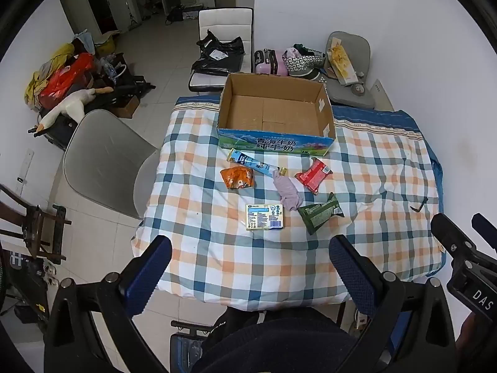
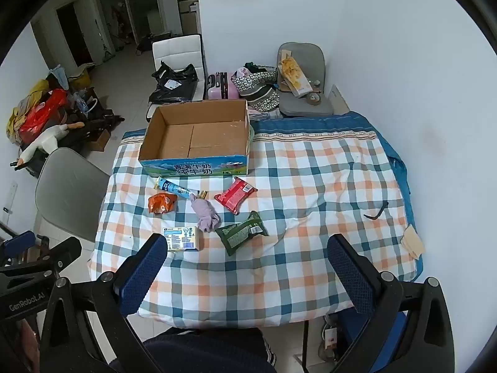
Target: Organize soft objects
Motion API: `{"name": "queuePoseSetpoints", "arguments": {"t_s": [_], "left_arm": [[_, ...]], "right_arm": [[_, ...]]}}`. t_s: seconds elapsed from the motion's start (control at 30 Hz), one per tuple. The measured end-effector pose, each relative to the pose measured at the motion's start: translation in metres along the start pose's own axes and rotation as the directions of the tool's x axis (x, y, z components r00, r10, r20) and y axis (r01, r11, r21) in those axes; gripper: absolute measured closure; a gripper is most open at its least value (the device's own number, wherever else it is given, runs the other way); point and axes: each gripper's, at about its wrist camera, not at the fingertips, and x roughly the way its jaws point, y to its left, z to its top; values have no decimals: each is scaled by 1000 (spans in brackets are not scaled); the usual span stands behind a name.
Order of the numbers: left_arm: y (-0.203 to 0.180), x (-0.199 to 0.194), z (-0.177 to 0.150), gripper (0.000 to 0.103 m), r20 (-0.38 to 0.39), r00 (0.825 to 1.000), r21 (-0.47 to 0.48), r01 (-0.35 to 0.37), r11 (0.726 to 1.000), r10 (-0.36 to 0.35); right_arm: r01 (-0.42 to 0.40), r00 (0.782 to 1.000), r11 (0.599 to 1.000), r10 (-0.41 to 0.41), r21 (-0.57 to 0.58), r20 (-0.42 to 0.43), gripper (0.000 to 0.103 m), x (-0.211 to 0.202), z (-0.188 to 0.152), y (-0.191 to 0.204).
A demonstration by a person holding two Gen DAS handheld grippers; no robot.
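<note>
An open, empty cardboard box (image 1: pixel 276 115) (image 2: pixel 198 138) stands at the far side of the checked tablecloth (image 1: pixel 372 171) (image 2: pixel 310 186). In front of it lie a blue tube (image 1: pixel 248 163) (image 2: pixel 174 186), an orange pouch (image 1: pixel 237 177) (image 2: pixel 162 203), a red packet (image 1: pixel 313 174) (image 2: pixel 236 198), a lilac cloth (image 1: pixel 288 190) (image 2: pixel 205 216), a green packet (image 1: pixel 320 213) (image 2: pixel 242 232) and a pale yellow pack (image 1: pixel 264 216) (image 2: pixel 183 237). My left gripper (image 1: pixel 250 275) and right gripper (image 2: pixel 248 275) are open and empty, held above the table's near edge.
A grey chair (image 1: pixel 105 161) (image 2: pixel 68 192) stands left of the table. Another grey chair (image 1: pixel 351 71) (image 2: pixel 303 80), bags and a pink suitcase (image 1: pixel 268 60) sit behind it by the wall. A black strap (image 2: pixel 376 213) and a tan pad (image 2: pixel 413 242) lie at the right.
</note>
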Motion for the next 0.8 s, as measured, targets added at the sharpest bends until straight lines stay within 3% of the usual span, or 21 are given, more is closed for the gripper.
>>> {"name": "queuePoseSetpoints", "arguments": {"t_s": [0.8], "left_arm": [[8,-2,-3,0,13,1000,-2,-6,1000,6]], "right_arm": [[9,1000,1000,-9,-4,-10,0,-6,-5,-2]]}}
